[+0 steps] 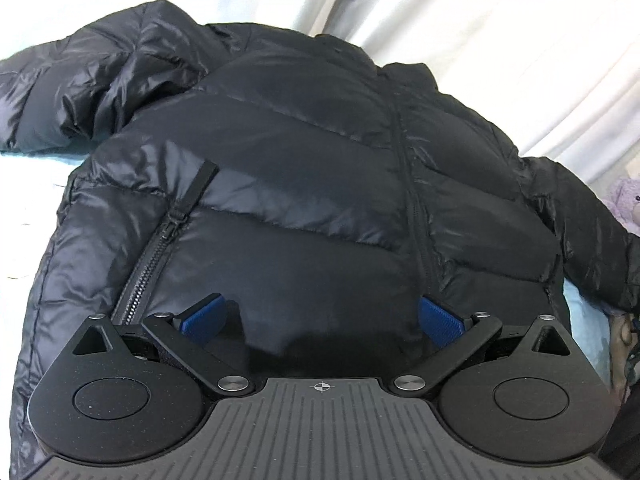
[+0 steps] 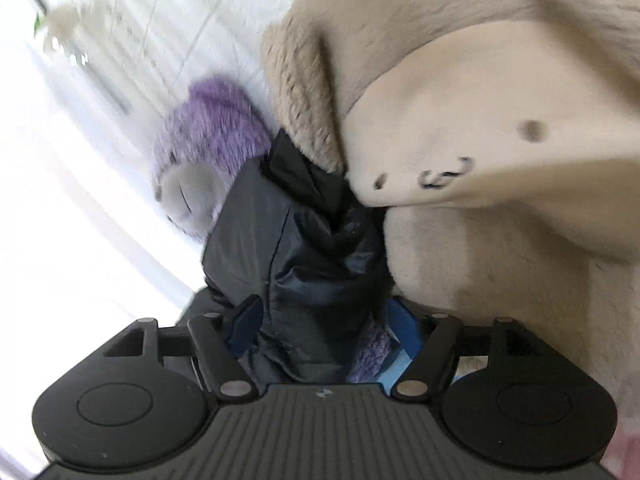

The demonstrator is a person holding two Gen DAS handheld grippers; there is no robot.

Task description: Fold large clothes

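A black quilted puffer jacket lies front up on a pale bed, its centre zip running up the middle and a pocket zip on its left side. My left gripper is open, its blue pads spread just above the jacket's lower hem, holding nothing. In the right wrist view my right gripper has its blue pads closed around a bunched black jacket sleeve, which runs forward from the jaws toward the plush toys.
A large cream plush toy fills the right of the right wrist view, touching the sleeve end. A purple plush toy lies left of it. White curtains hang behind the bed. The pale sheet shows at the left.
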